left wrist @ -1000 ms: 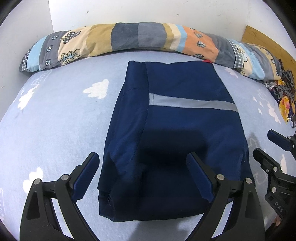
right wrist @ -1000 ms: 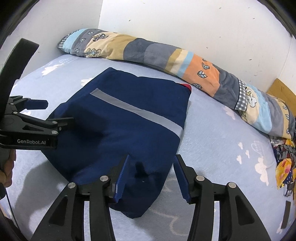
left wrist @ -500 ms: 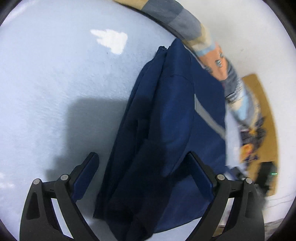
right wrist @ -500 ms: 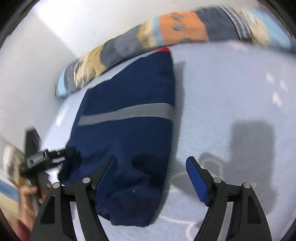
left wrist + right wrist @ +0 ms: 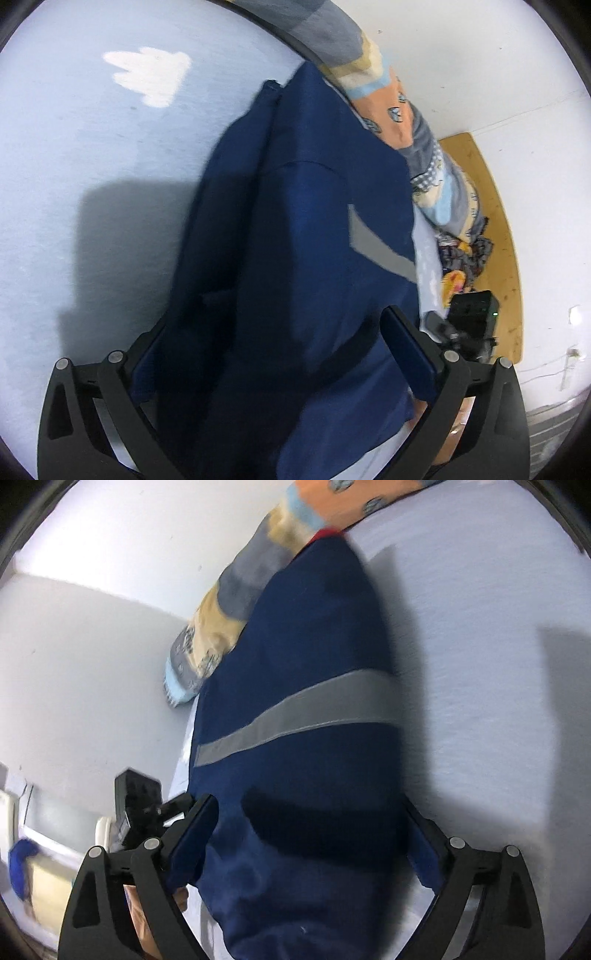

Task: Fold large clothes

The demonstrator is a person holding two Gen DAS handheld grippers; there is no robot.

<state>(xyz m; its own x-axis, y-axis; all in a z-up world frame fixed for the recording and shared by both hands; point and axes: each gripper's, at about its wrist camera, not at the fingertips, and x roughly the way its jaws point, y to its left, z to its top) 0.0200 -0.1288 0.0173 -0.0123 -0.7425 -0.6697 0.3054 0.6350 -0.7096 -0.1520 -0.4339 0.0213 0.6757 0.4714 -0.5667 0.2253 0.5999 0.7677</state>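
A folded navy garment [image 5: 295,258] with a grey reflective stripe [image 5: 380,251] lies on the pale blue bed sheet [image 5: 92,166]. My left gripper [image 5: 280,350] is open, tilted sideways, its wide-spread fingers straddling the garment's near end. The garment also shows in the right wrist view [image 5: 306,775], with the stripe [image 5: 295,720] across it. My right gripper [image 5: 310,838] is open and straddles the same near end from the other side. The left gripper's body [image 5: 140,812] shows at the right view's left; the right gripper's body [image 5: 469,325] shows at the left view's right.
A long patchwork bolster [image 5: 388,92] lies along the far edge against the white wall [image 5: 480,55]. A wooden board [image 5: 498,221] and a heap of coloured clothes [image 5: 461,254] sit at the bed's right end. The sheet [image 5: 480,664] extends beside the garment.
Both grippers have rolled sideways and moved in low over the garment's near end, so their open fingers now straddle it. The garment has not visibly moved.
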